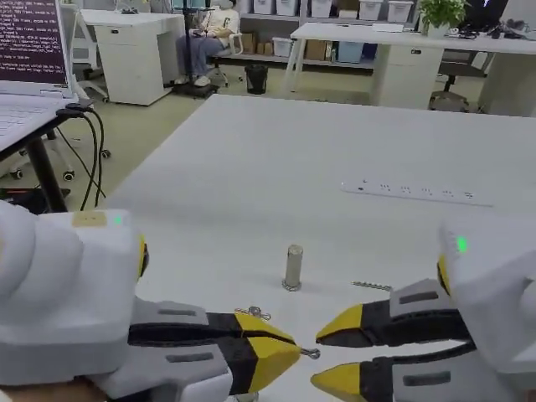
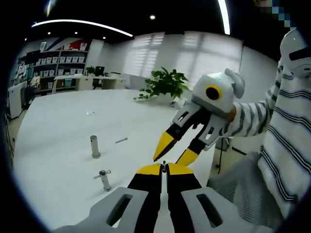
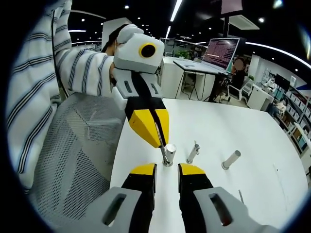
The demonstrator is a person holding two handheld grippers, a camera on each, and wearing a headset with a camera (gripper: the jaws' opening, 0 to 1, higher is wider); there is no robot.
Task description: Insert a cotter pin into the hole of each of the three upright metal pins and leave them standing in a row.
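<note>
Standing on the white table point(image 1: 251, 167) are three metal pins, counted in the right gripper view: a near pin point(image 3: 168, 154) close to the table's near edge, a middle pin point(image 3: 193, 153) just beside it, and a far pin point(image 3: 231, 158) further in from that edge. All three appear upright.

Three cotter pins are counted. The fitted cotter pin point(image 1: 254, 313) sits through the head of the middle pin. The loose cotter pin point(image 1: 371, 286) lies flat on the table, to the right of the far pin and apart from it. The held cotter pin point(image 1: 310, 353) is clamped in the left gripper point(image 3: 158, 144), whose jaws are closed, with its tip at the head of the near pin. Whether it has entered the hole cannot be told.

The right gripper point(image 3: 167, 170) stands with jaws moderately parted and empty, on either side of the near pin without touching it.

One power strip point(image 1: 416, 192) lies toward the table's far right.
</note>
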